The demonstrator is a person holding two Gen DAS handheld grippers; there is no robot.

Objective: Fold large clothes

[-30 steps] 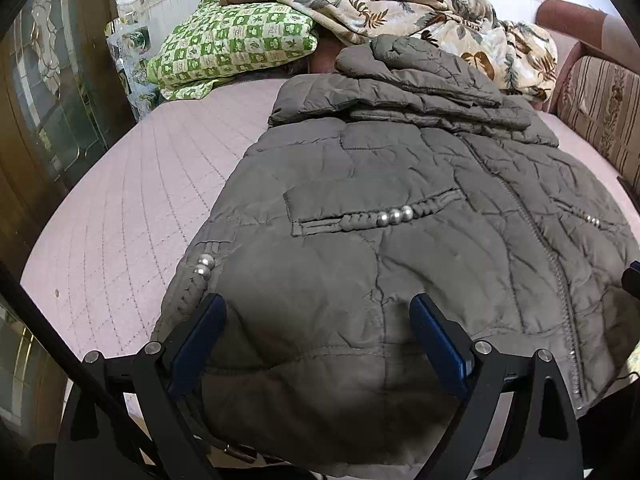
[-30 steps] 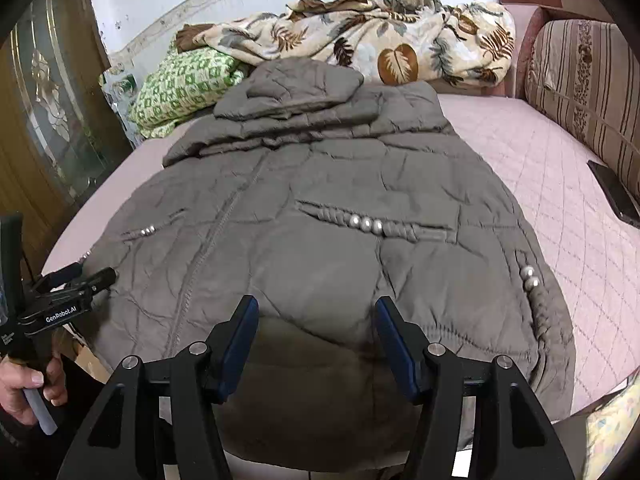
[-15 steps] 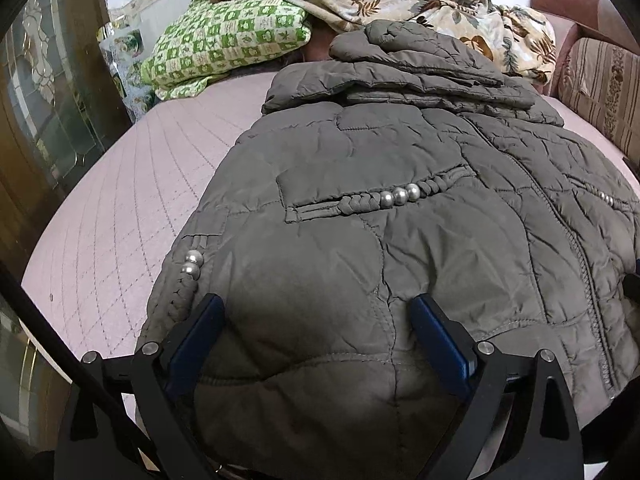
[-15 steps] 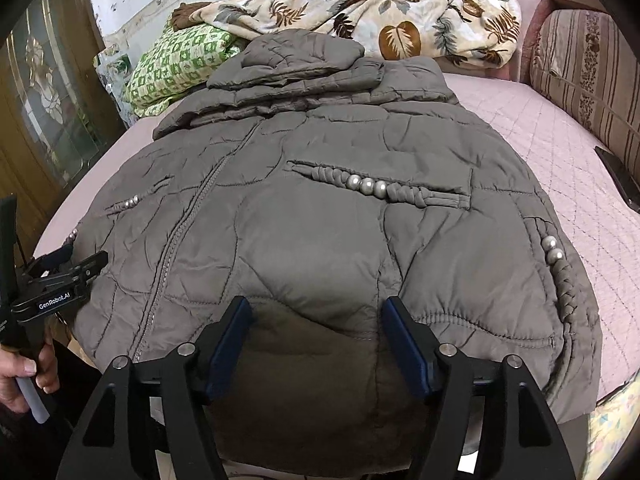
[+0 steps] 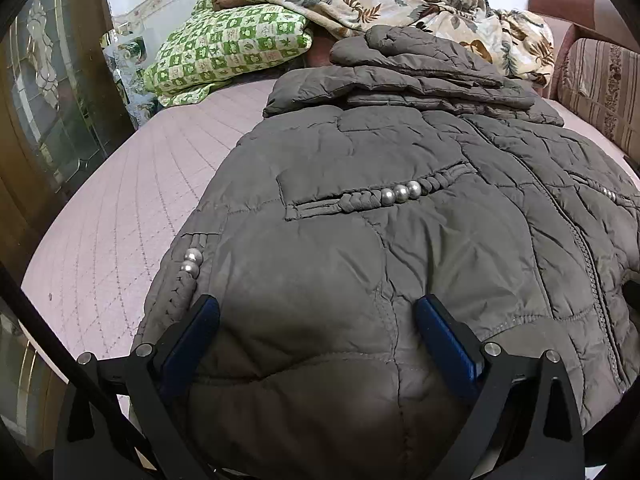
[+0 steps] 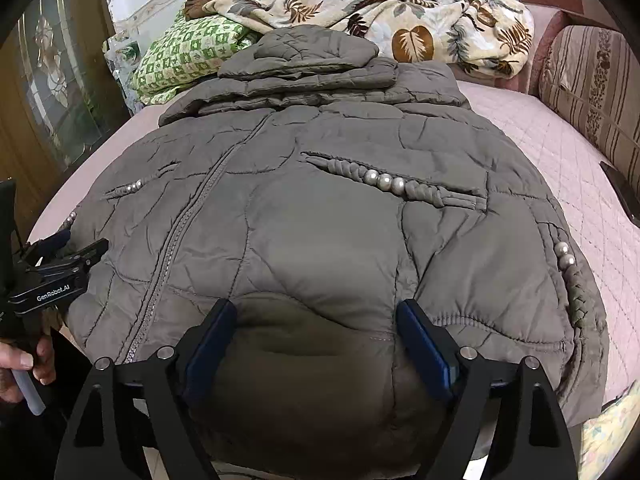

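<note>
A grey-brown quilted puffer jacket (image 5: 400, 220) lies front up on the pink bed, zipped, with its hood folded at the far end and its hem toward me. It also fills the right wrist view (image 6: 320, 208). My left gripper (image 5: 316, 328) is open, its blue pads on either side of the hem at the jacket's left part. My right gripper (image 6: 316, 328) is open, its jaws straddling the hem at the jacket's right part. The left gripper also shows at the left edge of the right wrist view (image 6: 68, 248), beside the jacket's left hem corner.
The pink quilted bedspread (image 5: 120, 208) shows left of the jacket. A green checked pillow (image 5: 232, 52) and a leaf-print blanket (image 6: 400, 20) lie at the head. A striped cushion (image 6: 592, 92) and a dark phone-like object (image 6: 624, 196) sit on the right. A wooden glass door (image 5: 44, 100) stands on the left.
Both grippers have moved forward and lower onto the jacket's hem, so the jacket looms larger between the open jaws. The jaws have stayed open.
</note>
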